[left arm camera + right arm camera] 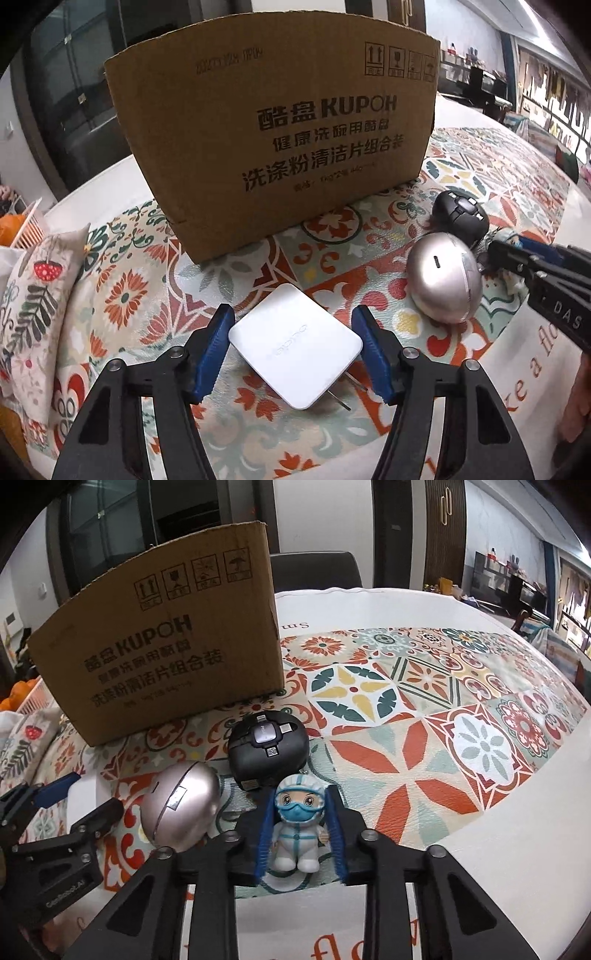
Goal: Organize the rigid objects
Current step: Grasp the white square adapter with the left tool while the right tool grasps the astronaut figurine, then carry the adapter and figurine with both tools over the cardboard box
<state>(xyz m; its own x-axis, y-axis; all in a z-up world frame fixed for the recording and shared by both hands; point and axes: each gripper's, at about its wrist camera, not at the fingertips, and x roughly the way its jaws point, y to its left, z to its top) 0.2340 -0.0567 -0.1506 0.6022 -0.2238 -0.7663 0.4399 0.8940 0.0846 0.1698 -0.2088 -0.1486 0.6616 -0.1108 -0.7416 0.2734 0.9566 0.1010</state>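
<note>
Left claw [293,354]: in the left wrist view we see its blue pads on either side of the white charger [295,350], both pads touching its corners, so pinching it.
Charger: lies flat on the patterned desk [236,266], prongs poking out at the near edge.
Box: brown cardboard box [273,140] stands upright behind the charger, printed face toward us.
Right of charger: silver egg-shaped case [443,280], with the black oval gadget [461,218] just behind it.
Right claw: enters from the right edge, tips beyond the egg; what it holds is hidden here.
Right claw [301,830]: in the right wrist view we see it pressed onto the small masked figurine [298,830], pads against both of its sides.
Figurine: upright on the desk, just in front of the black gadget, silver egg to its left.
Box: rear left, well behind the figurine.
</note>
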